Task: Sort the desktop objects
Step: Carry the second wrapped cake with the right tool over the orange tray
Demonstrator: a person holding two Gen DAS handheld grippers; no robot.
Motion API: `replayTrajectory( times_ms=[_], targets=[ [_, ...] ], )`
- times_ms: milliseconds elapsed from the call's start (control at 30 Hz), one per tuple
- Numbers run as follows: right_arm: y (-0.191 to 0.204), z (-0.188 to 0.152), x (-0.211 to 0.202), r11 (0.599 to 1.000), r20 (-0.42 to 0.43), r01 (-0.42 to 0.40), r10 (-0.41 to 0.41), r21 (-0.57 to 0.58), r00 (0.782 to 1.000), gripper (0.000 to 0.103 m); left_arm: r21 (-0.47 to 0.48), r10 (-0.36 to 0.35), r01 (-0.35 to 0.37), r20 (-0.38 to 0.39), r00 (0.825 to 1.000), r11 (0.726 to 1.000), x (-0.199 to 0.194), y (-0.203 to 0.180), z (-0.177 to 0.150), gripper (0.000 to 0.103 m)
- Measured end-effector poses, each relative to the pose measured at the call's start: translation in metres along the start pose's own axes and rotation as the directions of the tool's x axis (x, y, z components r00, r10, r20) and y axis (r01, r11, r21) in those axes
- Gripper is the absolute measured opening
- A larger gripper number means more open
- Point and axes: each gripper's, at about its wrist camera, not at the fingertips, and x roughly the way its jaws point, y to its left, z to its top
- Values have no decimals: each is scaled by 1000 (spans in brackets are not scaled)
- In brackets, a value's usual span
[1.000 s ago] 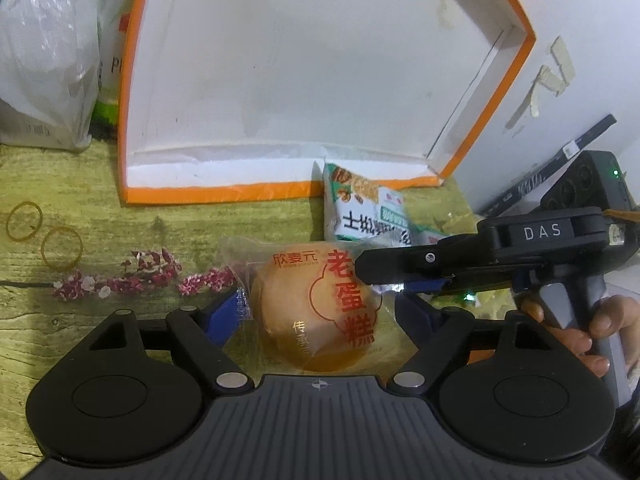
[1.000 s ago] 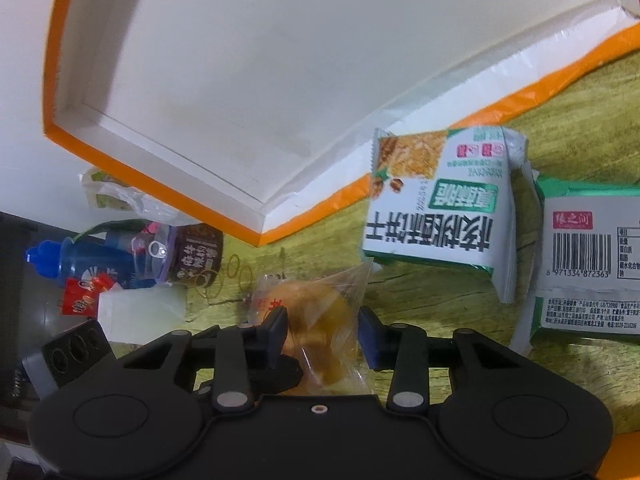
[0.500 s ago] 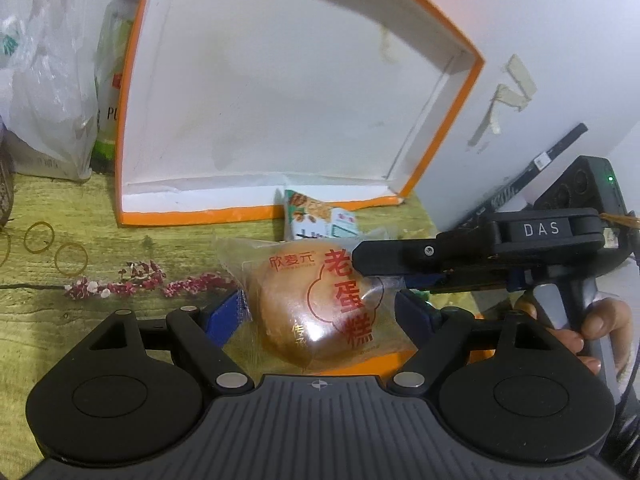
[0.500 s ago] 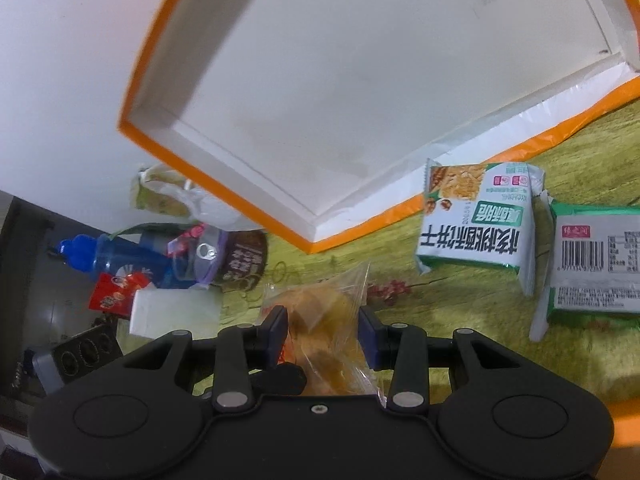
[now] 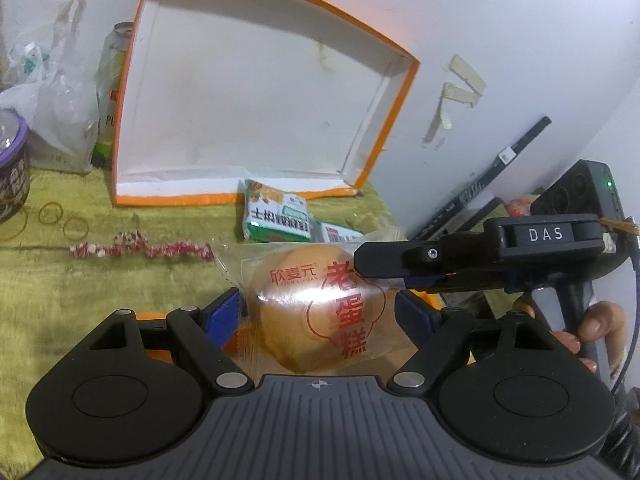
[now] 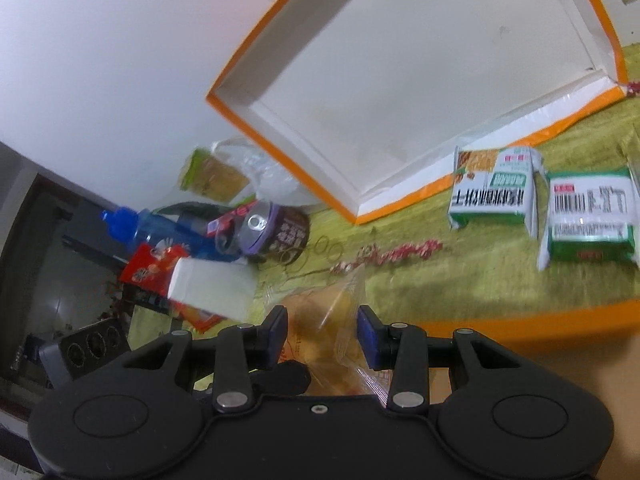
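**Inspector:** Left gripper [image 5: 318, 314] first. State?

**Assistant:** Its blue-padded fingers [image 5: 224, 310] stand on either side of a wrapped egg cake [image 5: 320, 312], clear wrapper with red characters. The left pad touches the wrapper's edge; the right pad sits close against it. Whether the pads actually press on the cake, I cannot tell. The cake sits between the fingers, above the green tabletop [image 5: 100, 292].

**Inspector:** Right gripper?

**Assistant:** In the left wrist view the right gripper [image 5: 368, 268] comes in from the right, its tip over the cake's upper right part, a hand [image 5: 596, 332] on its grip. In its own view the right gripper [image 6: 322, 332] has wrapper and yellow cake [image 6: 320, 320] between its pads, both pads against the plastic: pinched on the cake.

**Inspector:** Surroundings?

**Assistant:** Beyond the cake lie two green-and-white biscuit packs [image 5: 276, 216], side by side on the tabletop, the nearer one [image 6: 592, 216] barcode up. Behind them an orange-edged white box lid [image 5: 248, 108] leans upright against the wall. Left of the packs runs a strand of red and white beads [image 5: 140, 249], then several rubber bands [image 5: 64, 220]. A purple-lidded can [image 6: 268, 228], a blue bottle [image 6: 132, 228] and a red packet [image 6: 152, 272] are grouped further off, a plastic bag [image 5: 60, 112] beside the lid.
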Motion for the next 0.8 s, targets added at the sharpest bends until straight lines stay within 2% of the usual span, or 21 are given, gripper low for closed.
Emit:
replayTrajectory(
  times_ms=[367, 500, 667, 800],
  targets=[
    [-2, -67, -12, 999, -44, -39, 40, 25, 998, 37, -35, 14, -15, -27, 1000, 999, -28, -9, -65, 82],
    [-16, -94, -8, 997, -81, -47, 52, 61, 995, 37, -50, 33, -35, -56, 998, 998, -29, -7, -92, 82],
    [-39, -121, 3, 989, -124, -69, 85, 128, 989, 37, -21, 55, -57, -80, 995, 998, -24, -4, -108, 83],
    [-55, -134, 15, 984, -157, -72, 98, 164, 983, 37, 6, 74, -74, -98, 992, 997, -21, -1, -120, 89]
  ],
)
